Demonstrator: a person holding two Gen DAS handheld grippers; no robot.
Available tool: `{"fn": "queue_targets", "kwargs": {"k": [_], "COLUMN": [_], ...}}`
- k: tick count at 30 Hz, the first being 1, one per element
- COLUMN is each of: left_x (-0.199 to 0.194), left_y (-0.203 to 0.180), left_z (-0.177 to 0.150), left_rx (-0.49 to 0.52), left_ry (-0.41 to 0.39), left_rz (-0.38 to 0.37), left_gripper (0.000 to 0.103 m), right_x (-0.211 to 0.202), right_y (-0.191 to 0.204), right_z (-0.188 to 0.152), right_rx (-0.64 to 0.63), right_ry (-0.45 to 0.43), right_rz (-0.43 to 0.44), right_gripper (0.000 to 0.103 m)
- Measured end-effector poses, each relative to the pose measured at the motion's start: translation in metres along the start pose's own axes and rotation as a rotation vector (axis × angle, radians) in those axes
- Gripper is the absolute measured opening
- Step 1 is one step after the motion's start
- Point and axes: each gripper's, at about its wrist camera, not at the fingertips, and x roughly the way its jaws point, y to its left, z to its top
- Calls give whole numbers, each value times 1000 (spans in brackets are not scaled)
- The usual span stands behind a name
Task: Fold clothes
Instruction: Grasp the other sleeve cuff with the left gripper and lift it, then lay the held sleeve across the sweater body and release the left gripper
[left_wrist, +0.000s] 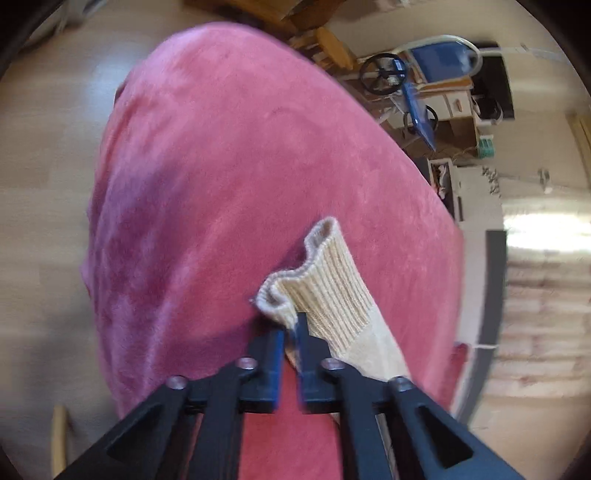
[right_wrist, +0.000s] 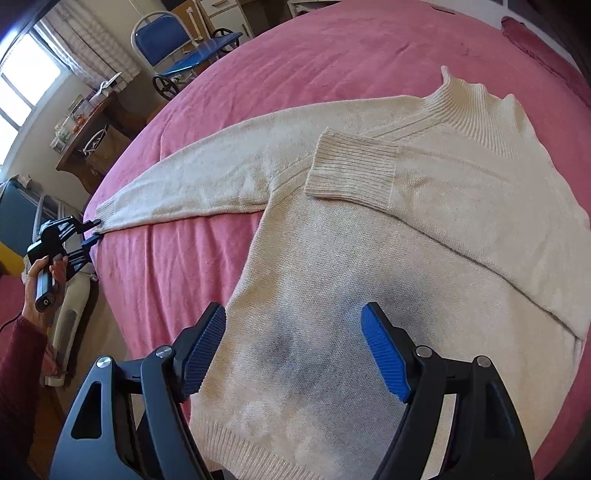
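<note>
A cream knit sweater (right_wrist: 388, 266) with a ribbed high collar lies flat on a pink bed cover (right_wrist: 166, 280). One sleeve is folded across the chest, its ribbed cuff (right_wrist: 351, 170) lying on the body. The other sleeve stretches out to the left edge of the bed. There my left gripper (right_wrist: 94, 230) is shut on that sleeve's cuff (left_wrist: 325, 291), seen close up in the left wrist view, where the gripper (left_wrist: 291, 332) pinches the ribbed edge. My right gripper (right_wrist: 293, 350) hovers open above the sweater's lower body, near the hem, with nothing between its fingers.
A hand (right_wrist: 44, 277) in a dark red sleeve holds the left gripper by the bed's left edge. A blue chair (right_wrist: 162, 37), a wheeled cart (right_wrist: 195, 62) and a cluttered wooden desk (right_wrist: 85, 125) stand beyond the bed. Wooden floor (left_wrist: 44, 184) surrounds it. A pink pillow (right_wrist: 543, 48) lies far right.
</note>
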Motion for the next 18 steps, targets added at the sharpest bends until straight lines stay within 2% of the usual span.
{"fn": "queue_targets", "kwargs": {"k": [3, 7, 11, 15, 18], "left_x": [-9, -12, 12, 33, 55], "left_y": [-23, -50, -99, -183, -252], "left_z": [-13, -29, -55, -109, -167], "left_rx": [80, 37, 1, 165, 316], "left_ry": [-53, -40, 19, 85, 186], "left_rz": [-27, -189, -336, -417, -482], "left_gripper": [3, 3, 3, 3, 3], "right_x": [4, 9, 2, -13, -26], "right_y": [-3, -20, -59, -104, -148], "right_z": [-4, -3, -5, -21, -36], "right_rx": [7, 90, 293, 437, 535], "right_ry": [-7, -14, -51, -89, -123], "right_rz": [-20, -14, 96, 151, 144], "right_gripper": [78, 73, 73, 73, 73]}}
